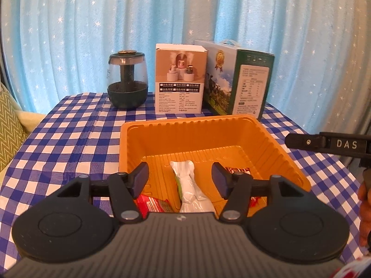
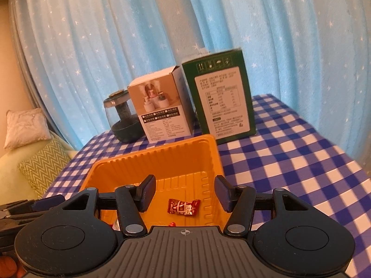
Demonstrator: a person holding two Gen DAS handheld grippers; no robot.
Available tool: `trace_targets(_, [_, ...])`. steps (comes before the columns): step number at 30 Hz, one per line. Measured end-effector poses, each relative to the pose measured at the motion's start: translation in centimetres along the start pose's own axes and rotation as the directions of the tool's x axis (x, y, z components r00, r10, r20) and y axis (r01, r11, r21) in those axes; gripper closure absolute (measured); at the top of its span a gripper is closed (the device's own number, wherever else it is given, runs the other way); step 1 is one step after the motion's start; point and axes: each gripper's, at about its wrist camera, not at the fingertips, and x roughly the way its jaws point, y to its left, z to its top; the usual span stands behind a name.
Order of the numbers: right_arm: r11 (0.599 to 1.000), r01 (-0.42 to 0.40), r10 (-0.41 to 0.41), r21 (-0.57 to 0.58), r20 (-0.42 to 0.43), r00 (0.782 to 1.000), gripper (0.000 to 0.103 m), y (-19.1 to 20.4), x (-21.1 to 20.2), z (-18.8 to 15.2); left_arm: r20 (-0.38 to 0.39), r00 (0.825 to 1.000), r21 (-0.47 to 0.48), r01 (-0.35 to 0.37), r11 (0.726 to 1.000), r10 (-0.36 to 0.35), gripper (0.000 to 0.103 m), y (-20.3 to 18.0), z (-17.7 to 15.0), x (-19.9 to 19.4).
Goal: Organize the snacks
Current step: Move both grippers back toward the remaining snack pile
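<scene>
An orange plastic tray (image 1: 208,125) sits on the blue checked tablecloth; it also shows in the right wrist view (image 2: 162,159). In it lie a white and green snack packet (image 1: 189,185), a red packet (image 1: 153,205) at the near left, and a small red candy (image 1: 238,170) at the right, also seen in the right wrist view (image 2: 183,206). My left gripper (image 1: 180,178) is open and empty above the tray's near side, astride the white packet. My right gripper (image 2: 184,192) is open and empty above the tray, over the red candy. Its finger (image 1: 324,143) reaches in from the right in the left wrist view.
Behind the tray stand a dark green glass jar (image 1: 127,78), a white product box (image 1: 179,78) and a green carton (image 1: 238,81). Blue starred curtains hang behind. A sofa with a green zigzag cushion (image 2: 46,162) lies to the left of the table.
</scene>
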Motion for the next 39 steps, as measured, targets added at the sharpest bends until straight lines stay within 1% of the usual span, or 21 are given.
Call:
trace_targets(3, [1.0,0.009,-0.009,-0.02,0.007,1.0,0.047,0.2,-1.2,-0.5,0.001,1.0,0.015,0.002,1.0,-0.002,0.046,-0.3,-0.5,-0.9])
trace_targets(8, [0.999,0.017,-0.017,-0.032,-0.01,1.0,0.047,0.4,-3.7,-2.0,-0.013,1.0,0.03,0.003,1.0,-0.003,0.046,-0.4,-2.1,-2.7])
trace_targets(11, [0.999,0.019,-0.02,-0.034,-0.023,1.0,0.047,0.7,-5.3,-3.1,-0.021,1.0,0.023,0.008,1.0,-0.008,0.046,-0.4,-3.1,-4.3])
trace_targets(15, [0.997,0.037,-0.039,-0.067,-0.018,0.999,0.047,1.3,-7.6,-4.4,-0.022,1.0,0.024,0.011,1.0,-0.01,0.045,-0.6,-4.4,-6.9])
trace_targets(19, [0.998,0.046,-0.047,-0.052,-0.025,0.999,0.047,1.3,-10.1,-6.2,-0.029,1.0,0.018,0.001,1.0,-0.001,0.044,-0.7,-6.3,-9.5])
trace_targets(26, [0.998,0.064,-0.066,-0.024,-0.092,0.994,0.047,1.2,-13.2,-10.4,-0.077,0.997,-0.009,-0.009,1.0,0.008,0.044,-0.4,-10.2,-12.8])
trace_targets(30, [0.998,0.061,-0.063,-0.02,-0.144,0.988,0.047,1.4,-14.3,-13.0,-0.116,0.993,-0.036,-0.008,0.999,0.004,0.044,-0.4,-12.0,-13.8])
trace_targets(34, [0.998,0.057,-0.06,-0.021,-0.184,0.981,0.047,1.7,-14.6,-14.8,-0.142,0.99,-0.047,-0.003,0.999,-0.004,0.042,-0.7,-13.4,-14.5])
trace_targets(39, [0.998,0.008,-0.02,-0.059,-0.209,0.978,0.047,3.0,-14.1,-15.9,-0.168,0.986,-0.049,-0.013,0.999,0.004,0.04,-0.8,-14.2,-14.3])
